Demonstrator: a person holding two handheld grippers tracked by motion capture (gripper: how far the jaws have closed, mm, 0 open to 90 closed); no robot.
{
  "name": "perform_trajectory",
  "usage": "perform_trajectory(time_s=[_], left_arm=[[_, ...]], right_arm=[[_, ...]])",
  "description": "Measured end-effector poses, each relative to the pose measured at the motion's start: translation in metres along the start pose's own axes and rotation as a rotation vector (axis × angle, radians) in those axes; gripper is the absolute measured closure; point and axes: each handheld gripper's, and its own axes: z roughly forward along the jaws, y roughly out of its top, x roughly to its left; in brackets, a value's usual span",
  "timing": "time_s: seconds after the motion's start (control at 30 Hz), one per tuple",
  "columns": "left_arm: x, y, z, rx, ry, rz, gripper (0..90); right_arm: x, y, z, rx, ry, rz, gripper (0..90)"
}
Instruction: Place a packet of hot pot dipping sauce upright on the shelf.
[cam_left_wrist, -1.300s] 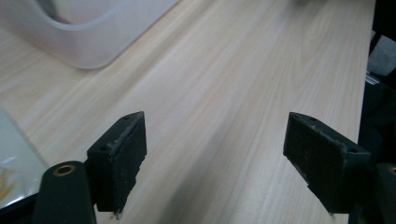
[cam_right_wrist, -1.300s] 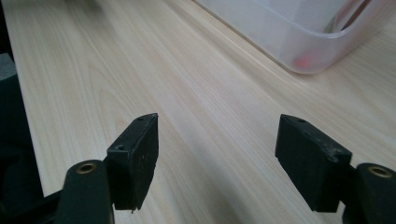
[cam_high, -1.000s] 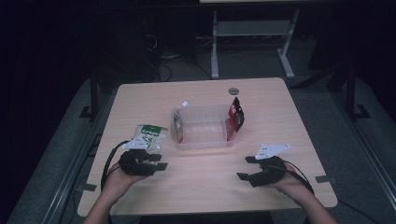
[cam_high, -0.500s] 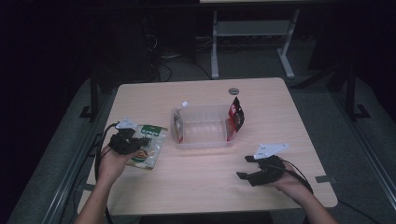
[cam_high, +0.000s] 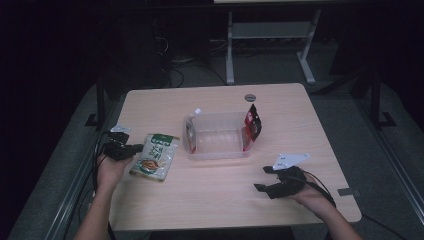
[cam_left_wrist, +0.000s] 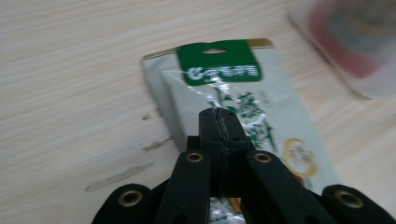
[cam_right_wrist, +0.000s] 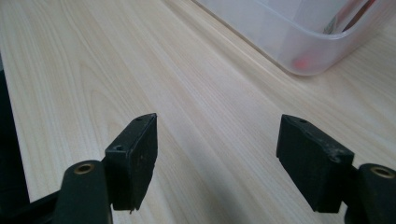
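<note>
Packing of pouches into the clear tub (cam_high: 220, 151), judging by the layout, and roughly partway through. Already in: a red pouch (cam_high: 252, 125) upright against the tub's end farthest from the left gripper (cam_left_wrist: 218, 114), and a spouted pouch (cam_high: 191, 131) leaning at the nearer end. Left to do: the green pouch (cam_high: 155, 156), flat on the tabletop (cam_high: 210, 200) outside the tub, directly ahead of and under the left gripper's tips. Left gripper fully closed, jaws meeting with only a seam between; printed face of the green pouch stretching out beyond them, foil also glimpsed beneath the linkage. Impossible to tell: pouch edge pinched in that seam, or merely lying under it. Right gripper (cam_right_wrist: 219, 128) spread wide, nothing between the jaws, bare wood beneath, the tub's rounded corner ahead and off to one side, the green pouch well apart from it. Probably remaining: a sure hold on the green pouch, a lift clear of the tabletop, a carry over the tub's near wall, a release into the free middle — none of that yet done
</note>
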Motion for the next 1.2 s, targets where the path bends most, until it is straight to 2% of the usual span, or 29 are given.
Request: perform_trajectory(time_s=[0.03,0.1,0.2,0.33,0.43,0.47,0.6,0.67,0.77,0.8,0.87,0.93,1.03,1.17,1.2], left_arm=[[0.004,0.001,0.006,0.017,0.021,-0.007,89.7],[0.007,0.001,0.012,0.025,0.034,-0.021,89.7],[0.006,0.001,0.017,0.038,0.023,-0.025,89.6],[0.005,0.001,0.017,0.030,0.012,-0.034,84.3],[0.005,0.000,0.019,0.044,0.015,-0.035,79.1],[0.005,-0.001,0.023,0.063,0.016,-0.031,78.4],[0.006,-0.001,0.025,0.068,0.013,-0.048,76.5],[0.005,-0.002,0.028,0.077,0.015,-0.037,77.7],[0.004,-0.002,0.030,0.084,0.013,-0.022,88.1],[0.001,-0.001,0.031,0.091,0.022,0.009,89.5],[-0.001,0.000,0.031,0.101,0.028,0.037,90.0],[0.001,-0.001,0.029,0.103,0.003,0.052,90.0],[0.006,-0.004,0.024,0.107,-0.068,0.055,90.0],[0.008,-0.006,0.018,0.113,-0.100,0.084,90.0],[0.009,-0.009,0.015,0.108,-0.128,0.089,90.0]], right_arm=[[-0.001,0.000,0.000,0.002,-0.002,-0.002,29.1],[-0.001,-0.001,0.000,-0.002,-0.004,-0.007,29.2],[-0.001,-0.001,-0.001,-0.004,-0.005,-0.003,29.1],[-0.002,-0.002,-0.002,0.002,-0.012,-0.001,29.2],[-0.002,-0.002,-0.002,0.002,-0.014,-0.001,29.2],[-0.002,-0.002,-0.002,0.003,-0.014,-0.001,29.2],[-0.002,-0.003,-0.002,0.003,-0.016,-0.008,29.2],[-0.002,-0.003,-0.002,0.002,-0.019,-0.009,29.3],[-0.001,-0.003,-0.003,0.004,-0.021,-0.001,29.3],[-0.001,-0.002,-0.002,0.004,-0.021,0.000,29.4],[-0.002,-0.003,-0.002,0.004,-0.021,-0.009,29.4],[-0.001,-0.003,-0.002,0.006,-0.022,-0.012,29.4],[-0.001,-0.003,-0.003,0.003,-0.024,-0.009,29.4],[-0.002,-0.003,-0.004,0.004,-0.024,-0.004,29.4],[-0.003,-0.003,-0.004,0.004,-0.025,-0.006,29.4]])
